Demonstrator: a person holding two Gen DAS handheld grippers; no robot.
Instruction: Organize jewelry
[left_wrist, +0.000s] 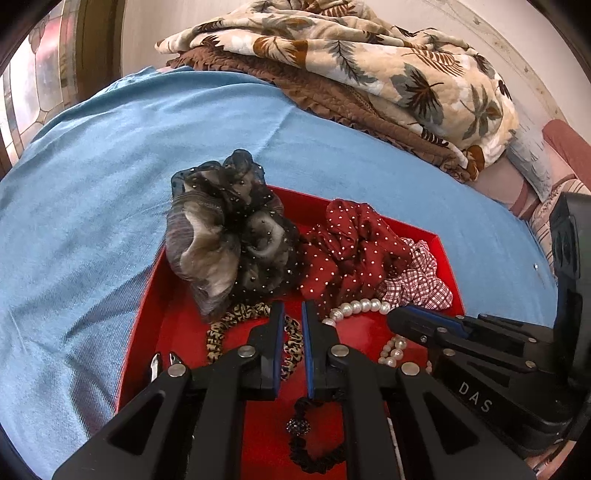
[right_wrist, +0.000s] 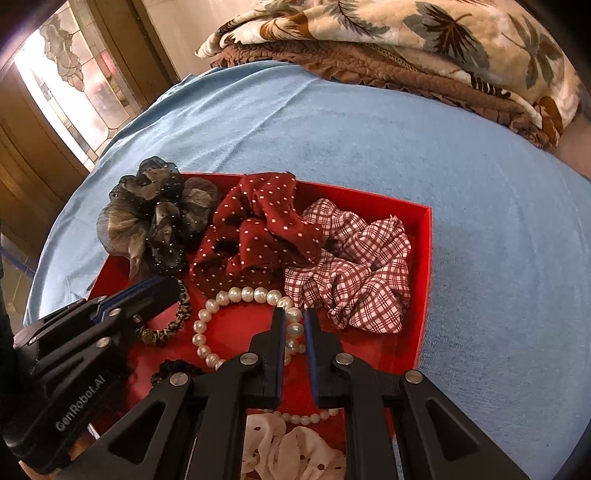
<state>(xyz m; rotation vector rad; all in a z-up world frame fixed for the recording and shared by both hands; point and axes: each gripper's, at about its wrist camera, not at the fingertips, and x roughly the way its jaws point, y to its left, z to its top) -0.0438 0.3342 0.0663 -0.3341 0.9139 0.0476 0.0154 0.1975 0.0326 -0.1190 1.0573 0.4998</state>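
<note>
Two hand-held grippers over a red tray of jewelry on a blue-covered bed

Left hand-held gripper, its housing printed "GenRobot.AI", and right hand-held gripper, marked "DAS", both nearly closed, empty, above the pearl bracelet.

A blue bedsheet covers the bed that fills most of both views, lightly creased. At about one o'clock in the right wrist view, a folded cream quilt with a leaf print lies on a brown ruffled blanket at the far edge of the bed. Behind it at twelve o'clock stands a pale wall. At ten o'clock, a stained-glass window in a dark wooden frame lets in bright daylight. In the left wrist view, striped pinkish pillows sit at three o'clock.
</note>
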